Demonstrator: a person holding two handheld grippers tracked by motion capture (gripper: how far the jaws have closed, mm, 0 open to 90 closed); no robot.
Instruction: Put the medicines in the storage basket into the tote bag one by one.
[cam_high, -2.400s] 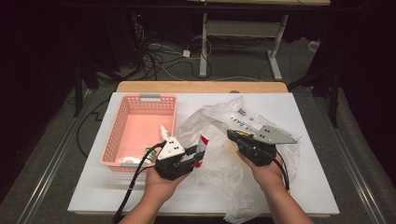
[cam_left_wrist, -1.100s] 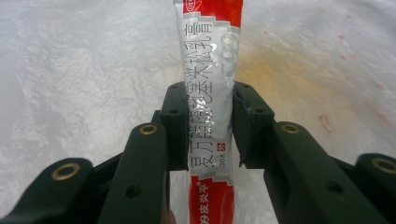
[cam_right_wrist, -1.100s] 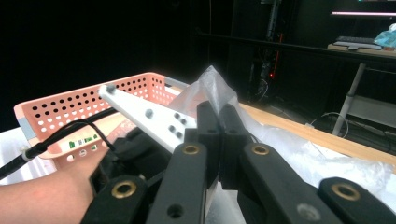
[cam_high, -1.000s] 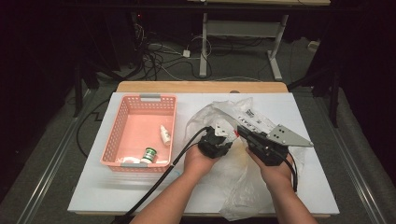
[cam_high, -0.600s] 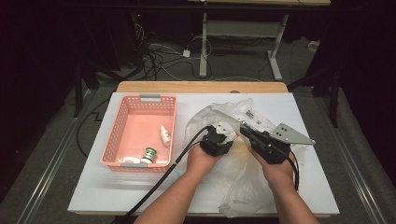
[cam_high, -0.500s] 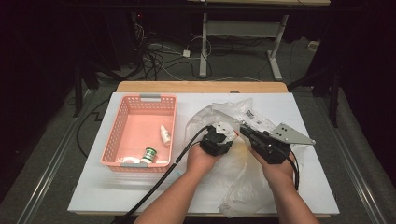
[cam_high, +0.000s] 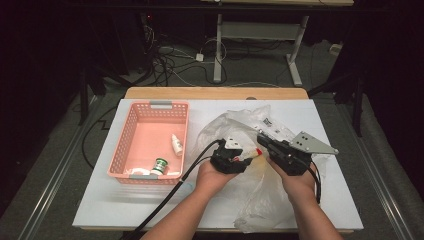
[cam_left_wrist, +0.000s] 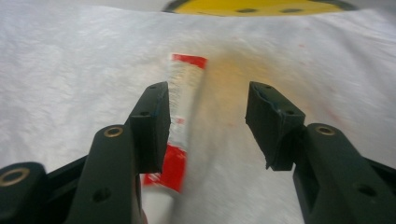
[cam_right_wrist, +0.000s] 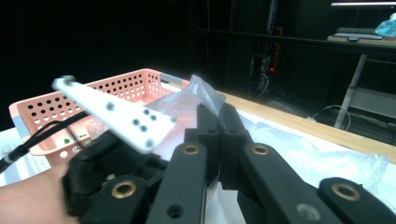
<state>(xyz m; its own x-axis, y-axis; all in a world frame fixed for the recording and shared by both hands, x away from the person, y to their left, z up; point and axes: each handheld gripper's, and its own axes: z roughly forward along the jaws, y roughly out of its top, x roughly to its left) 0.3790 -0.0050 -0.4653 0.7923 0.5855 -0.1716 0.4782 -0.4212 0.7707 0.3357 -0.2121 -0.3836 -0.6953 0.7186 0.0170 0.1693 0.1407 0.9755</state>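
Bag-emptying: right gripper (cam_high: 264, 141) pinching the plastic bag (cam_high: 260, 200), close your half-open left gripper (cam_left_wrist: 208, 119) squarely around the red-and-white tube (cam_left_wrist: 180, 126) inside the bag.

Dark room, black on every side beyond the lit desk (cam_high: 150, 200), white-topped with a wooden strip along its far edge. Grey carpeted floor (cam_high: 60, 165) all round. Tangled black cables (cam_high: 170, 65) behind, beside a white-legged table frame (cam_high: 260, 37). Far off, a monitor (cam_right_wrist: 362, 4) glowing faintly.
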